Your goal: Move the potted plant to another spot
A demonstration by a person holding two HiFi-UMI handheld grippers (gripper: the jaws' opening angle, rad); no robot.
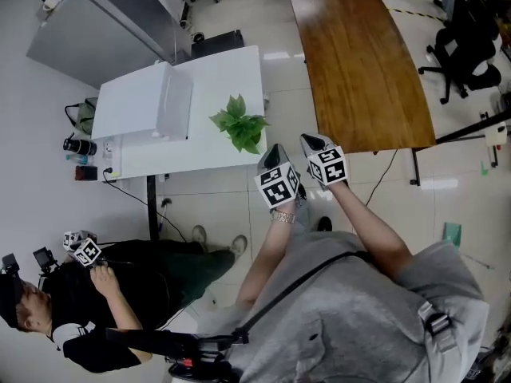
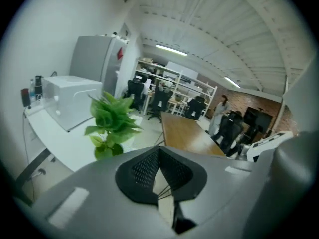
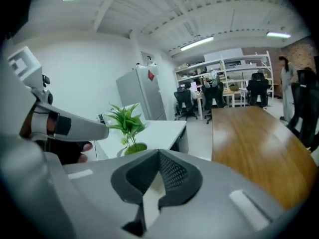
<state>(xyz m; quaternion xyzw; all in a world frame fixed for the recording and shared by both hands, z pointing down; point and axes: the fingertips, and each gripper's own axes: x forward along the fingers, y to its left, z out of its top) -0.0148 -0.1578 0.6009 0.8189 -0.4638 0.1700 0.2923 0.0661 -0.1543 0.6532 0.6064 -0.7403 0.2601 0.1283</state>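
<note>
The potted plant (image 1: 238, 124), leafy and green, stands near the front right corner of the white table (image 1: 227, 70). It also shows in the left gripper view (image 2: 112, 117) and in the right gripper view (image 3: 127, 120). Both grippers hang in the air just off that corner, to the right of the plant and apart from it. My left gripper (image 1: 275, 150) is the nearer one, and its jaws (image 2: 159, 151) meet at the tips with nothing between them. My right gripper (image 1: 311, 140) is beside it, its jaws (image 3: 159, 154) shut and empty too.
A white box (image 1: 144, 102) takes up the left of the white table. A long wooden table (image 1: 359, 62) stands to the right across a strip of floor. A seated person (image 1: 96, 302) is at lower left. Office chairs (image 1: 467, 50) and a grey cabinet (image 1: 104, 22) stand further off.
</note>
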